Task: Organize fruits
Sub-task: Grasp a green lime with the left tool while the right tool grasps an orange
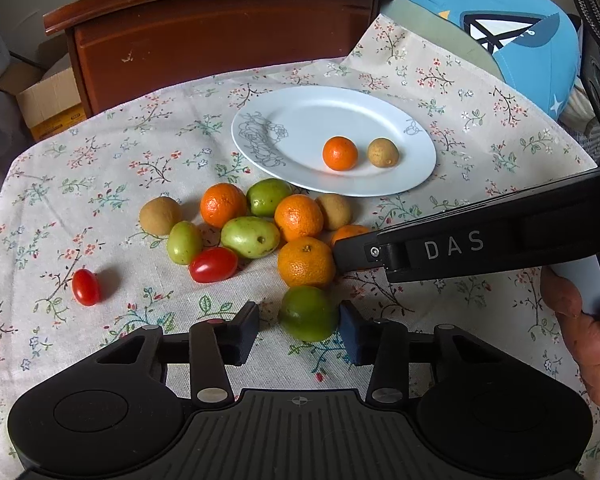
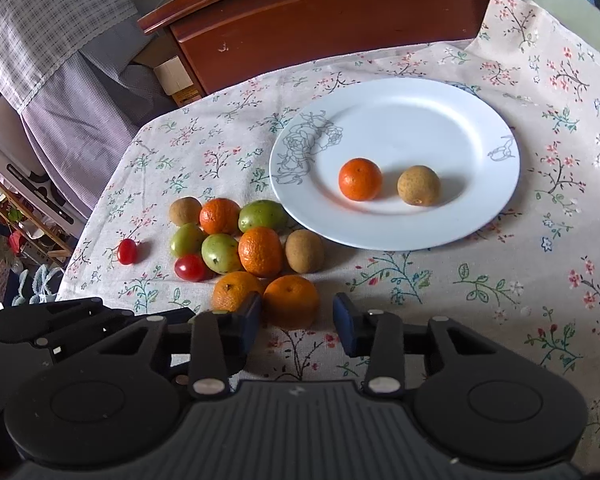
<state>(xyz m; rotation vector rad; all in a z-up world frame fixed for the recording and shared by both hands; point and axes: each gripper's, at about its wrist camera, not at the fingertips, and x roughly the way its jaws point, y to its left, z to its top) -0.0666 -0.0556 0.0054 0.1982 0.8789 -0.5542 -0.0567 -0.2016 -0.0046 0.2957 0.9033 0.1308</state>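
Left wrist view, green fruit point(image 1: 309, 313) between left claw point(image 1: 300, 330) pads, right pad touching.

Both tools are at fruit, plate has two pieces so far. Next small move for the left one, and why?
Probably close the left tool fully on the green fruit, then lift. The fruit sits between its pads, a gap showing on one side, while the plate beyond holds only an orange and a brown fruit.

left gripper point(image 1: 300, 330) jaws parted, right gripper point(image 2: 296, 320) jaws parted, both angled downward
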